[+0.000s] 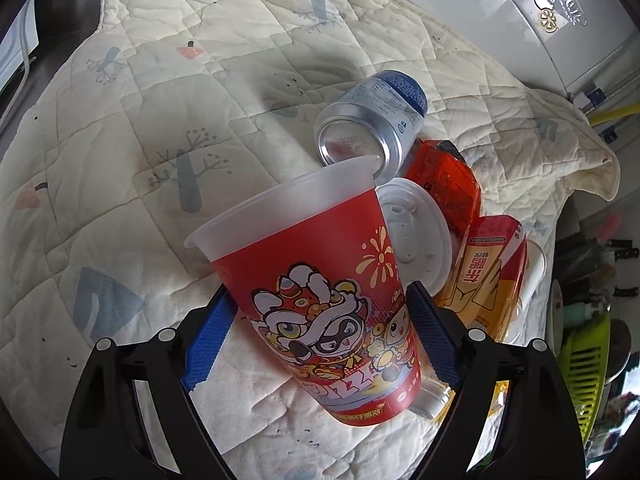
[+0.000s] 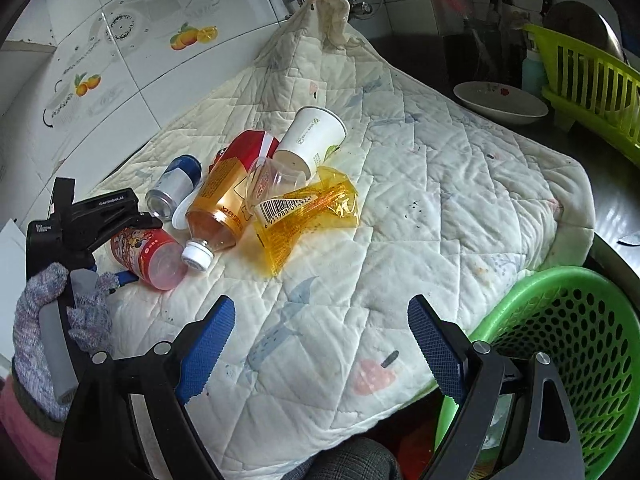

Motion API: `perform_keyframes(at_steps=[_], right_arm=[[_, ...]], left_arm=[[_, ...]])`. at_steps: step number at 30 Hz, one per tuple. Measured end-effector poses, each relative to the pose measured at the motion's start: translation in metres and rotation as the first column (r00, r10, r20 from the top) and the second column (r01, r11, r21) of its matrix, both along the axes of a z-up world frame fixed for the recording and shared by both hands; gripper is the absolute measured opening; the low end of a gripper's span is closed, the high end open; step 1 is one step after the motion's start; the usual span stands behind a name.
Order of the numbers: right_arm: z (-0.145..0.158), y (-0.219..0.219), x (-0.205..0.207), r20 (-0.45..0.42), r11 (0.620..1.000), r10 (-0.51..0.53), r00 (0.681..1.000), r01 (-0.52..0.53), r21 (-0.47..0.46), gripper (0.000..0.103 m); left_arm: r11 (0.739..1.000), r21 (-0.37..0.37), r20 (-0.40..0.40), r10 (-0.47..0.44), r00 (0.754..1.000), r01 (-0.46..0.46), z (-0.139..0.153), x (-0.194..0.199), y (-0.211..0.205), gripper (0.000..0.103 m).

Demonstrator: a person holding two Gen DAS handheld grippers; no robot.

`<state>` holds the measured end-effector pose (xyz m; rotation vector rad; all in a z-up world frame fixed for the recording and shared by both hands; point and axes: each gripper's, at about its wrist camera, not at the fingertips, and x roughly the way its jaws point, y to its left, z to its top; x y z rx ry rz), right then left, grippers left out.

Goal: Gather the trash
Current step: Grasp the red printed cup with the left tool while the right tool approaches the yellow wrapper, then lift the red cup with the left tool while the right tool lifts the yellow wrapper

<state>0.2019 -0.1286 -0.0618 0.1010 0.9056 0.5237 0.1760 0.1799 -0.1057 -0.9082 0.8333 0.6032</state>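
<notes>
A red plastic cup (image 1: pixel 320 292) with a cartoon lion print sits between the blue pads of my left gripper (image 1: pixel 320 340), which is shut on it; the cup (image 2: pixel 150 254) also shows at the left of the right wrist view. Behind it lie a silver and blue can (image 1: pixel 372 120), a white lid (image 1: pixel 416 232), a red wrapper (image 1: pixel 444 184) and an orange-labelled bottle (image 1: pixel 488 280). In the right wrist view the pile also holds a white paper cup (image 2: pixel 310 138) and a yellow wrapper (image 2: pixel 308 216). My right gripper (image 2: pixel 320 344) is open and empty above the quilt.
A quilted cream cloth (image 2: pixel 420 220) covers the counter. A green perforated basket (image 2: pixel 560 344) stands at the lower right. A lime dish rack (image 2: pixel 588 80) and a white bowl (image 2: pixel 500 102) stand at the back right. Tiled wall runs behind.
</notes>
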Motion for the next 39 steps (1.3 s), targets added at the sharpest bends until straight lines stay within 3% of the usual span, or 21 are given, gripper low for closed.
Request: perform_keyframes(at_steps=[9,16,22,28,35,39], right_arm=[[-0.002,0.013,0.046,-0.148,0.988,-0.027,0.989,0.049,0.146,0.082],[-0.018,0.017,0.083,-0.314,0.948,-0.052,0.948,0.146,0.284,0.074],[-0.033,0.019,0.105,-0.391,0.920,-0.103,0.914,0.237,0.312,0.071],[-0.050,0.027,0.120,-0.467,0.899,-0.114,0.877,0.291,0.327,0.061],[-0.055,0.025,0.118,-0.475,0.889,-0.082,0.876,0.280,0.362,0.033],[-0.045,0.023,0.109,-0.431,0.905,-0.075,0.899,0.243,0.350,0.030]], left_arm=[[0.994,0.066,0.015,-0.083,0.996,0.082,0.003,-0.001,-0.001,0.076],[0.984,0.117,0.011,-0.139,0.990,0.137,0.010,-0.008,0.003,0.072],[0.961,0.194,-0.016,-0.199,0.980,0.198,0.019,-0.010,0.005,0.072],[0.942,0.228,-0.043,-0.241,0.970,0.244,0.022,-0.010,0.008,0.072],[0.935,0.214,-0.067,-0.275,0.959,0.283,0.017,-0.005,0.010,0.074],[0.936,0.216,-0.066,-0.271,0.960,0.279,0.018,-0.003,0.010,0.078]])
